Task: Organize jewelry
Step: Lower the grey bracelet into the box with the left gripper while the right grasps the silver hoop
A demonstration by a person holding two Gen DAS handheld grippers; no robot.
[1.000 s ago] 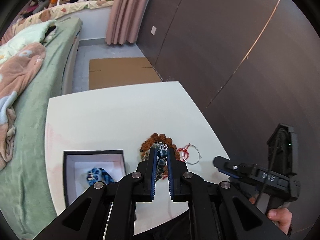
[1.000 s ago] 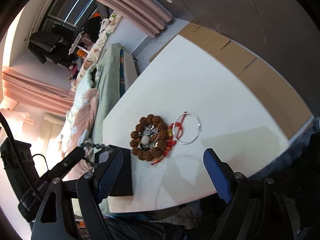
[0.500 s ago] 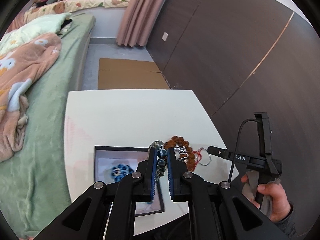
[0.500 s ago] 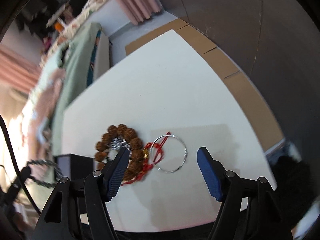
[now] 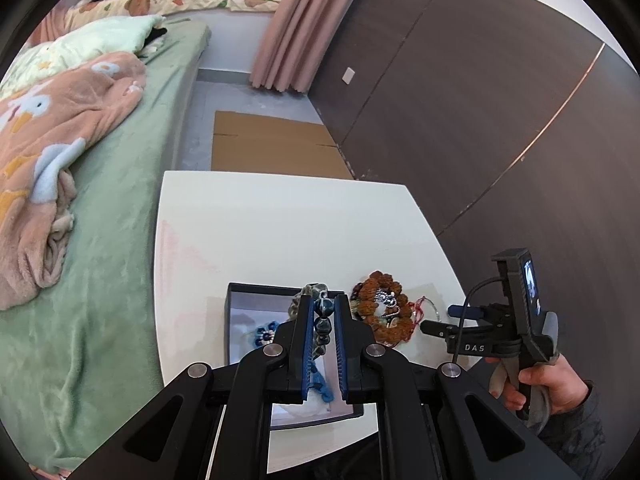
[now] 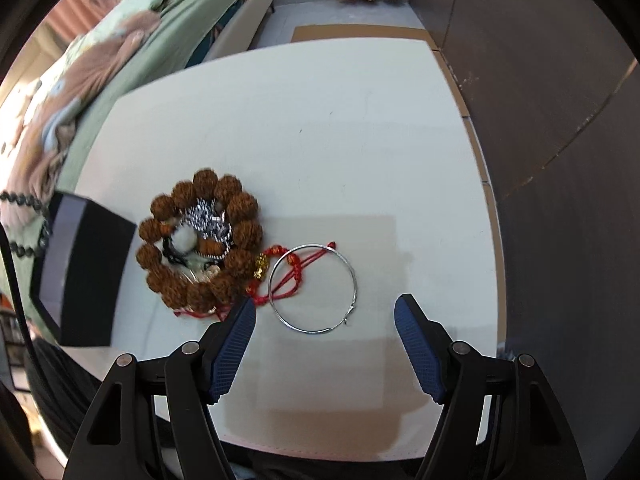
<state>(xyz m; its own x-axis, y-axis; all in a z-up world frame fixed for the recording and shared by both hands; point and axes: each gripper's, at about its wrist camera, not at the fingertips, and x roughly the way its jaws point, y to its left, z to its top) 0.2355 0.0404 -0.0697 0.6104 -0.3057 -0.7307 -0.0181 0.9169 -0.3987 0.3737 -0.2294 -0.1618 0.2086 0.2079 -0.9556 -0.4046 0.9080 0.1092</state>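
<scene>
Nearby, brown bead bracelet (image 6: 200,240) beside silver hoop (image 6: 314,288)

Both grippers are black with ribbed blue pads (image 6: 234,346) and silver pivot screws (image 5: 274,349), the right gripper (image 5: 460,318) bearing white "DAS" lettering, a black cable and a small screen, above a dark mottled sleeve (image 5: 576,432).

My left gripper (image 5: 323,316) has its jaws pinched on a dark beaded bracelet (image 5: 322,320) above the open black box (image 5: 256,304) (a blue piece lies inside) on the white tabletop (image 5: 280,232); a brown bead bracelet (image 5: 382,306) sits just beside.
</scene>
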